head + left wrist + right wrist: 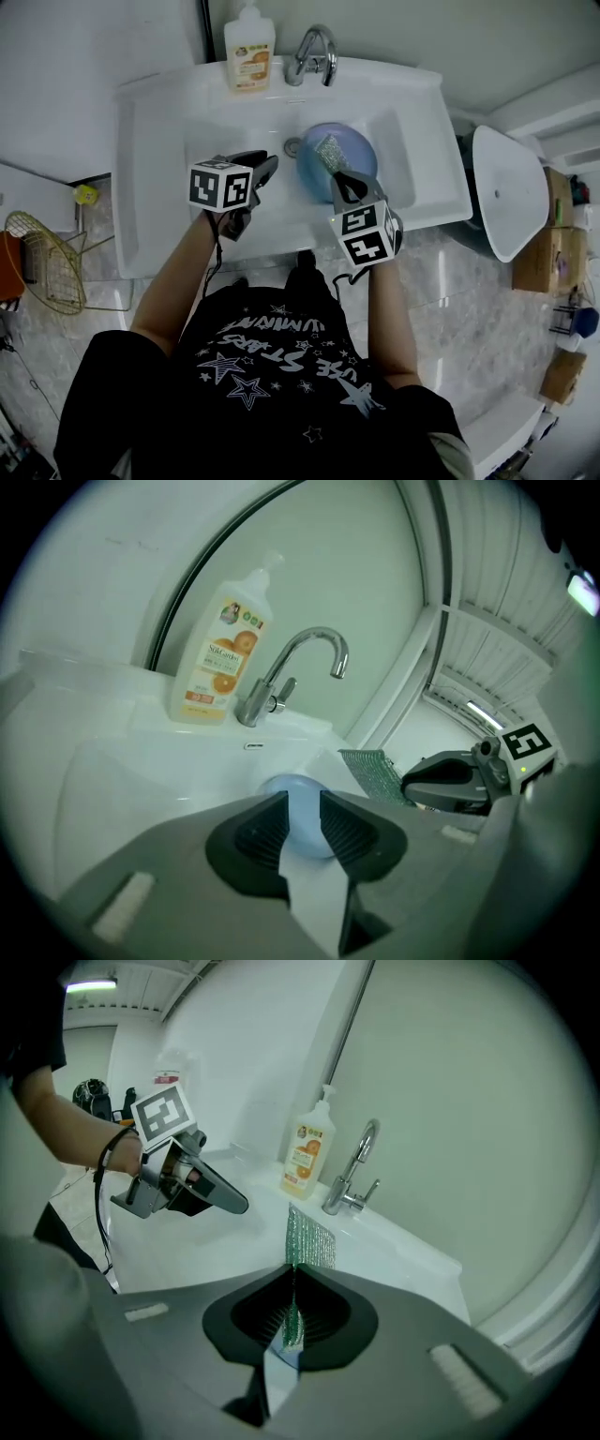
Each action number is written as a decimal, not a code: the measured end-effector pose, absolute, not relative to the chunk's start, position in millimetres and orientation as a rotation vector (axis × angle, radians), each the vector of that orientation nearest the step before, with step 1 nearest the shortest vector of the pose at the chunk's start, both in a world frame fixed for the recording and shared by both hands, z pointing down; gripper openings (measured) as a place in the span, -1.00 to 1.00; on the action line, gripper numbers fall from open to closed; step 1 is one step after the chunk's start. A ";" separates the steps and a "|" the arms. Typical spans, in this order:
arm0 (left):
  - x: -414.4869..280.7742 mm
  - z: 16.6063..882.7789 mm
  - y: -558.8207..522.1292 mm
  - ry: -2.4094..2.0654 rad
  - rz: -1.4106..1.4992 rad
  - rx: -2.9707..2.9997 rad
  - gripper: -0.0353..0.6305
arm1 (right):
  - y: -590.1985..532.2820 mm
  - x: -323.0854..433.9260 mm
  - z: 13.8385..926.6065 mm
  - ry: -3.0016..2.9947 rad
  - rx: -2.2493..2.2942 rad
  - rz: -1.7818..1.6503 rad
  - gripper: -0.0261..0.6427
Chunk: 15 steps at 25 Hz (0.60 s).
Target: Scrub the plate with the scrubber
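Note:
A blue plate (356, 150) lies in the basin of the white sink (150, 187), right of the drain. My right gripper (339, 176) is shut on a green mesh scrubber (329, 150), which sticks up past the jaws (309, 1237) and hangs over the plate. It also shows in the left gripper view as a flat green sheet (375, 772). My left gripper (270, 167) hovers just left of the plate, its jaws a little apart with nothing between them. Through the gap of the left gripper (298, 822) the plate (292, 794) shows farther off.
An orange soap bottle (249, 47) and a chrome tap (314, 52) stand on the sink's back ledge. The drain (293, 146) is beside the plate. A white fixture (511, 187) stands to the right, a wire basket (47, 262) on the floor at left.

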<state>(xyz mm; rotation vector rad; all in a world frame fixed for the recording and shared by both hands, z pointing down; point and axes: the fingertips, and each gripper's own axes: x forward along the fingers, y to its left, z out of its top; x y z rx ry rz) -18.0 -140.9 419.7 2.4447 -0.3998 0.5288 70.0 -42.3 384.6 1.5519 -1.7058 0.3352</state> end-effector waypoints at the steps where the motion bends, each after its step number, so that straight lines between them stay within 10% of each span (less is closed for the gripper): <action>1: -22.7 414.4 -139.1 -0.389 0.517 2.460 -0.56 | -39.4 65.3 382.2 -1.696 1.570 0.332 -0.80; 15: -96.4 361.8 -74.3 -0.239 0.478 2.576 -0.88 | 41.9 2.4 340.4 -1.561 1.820 0.331 -0.80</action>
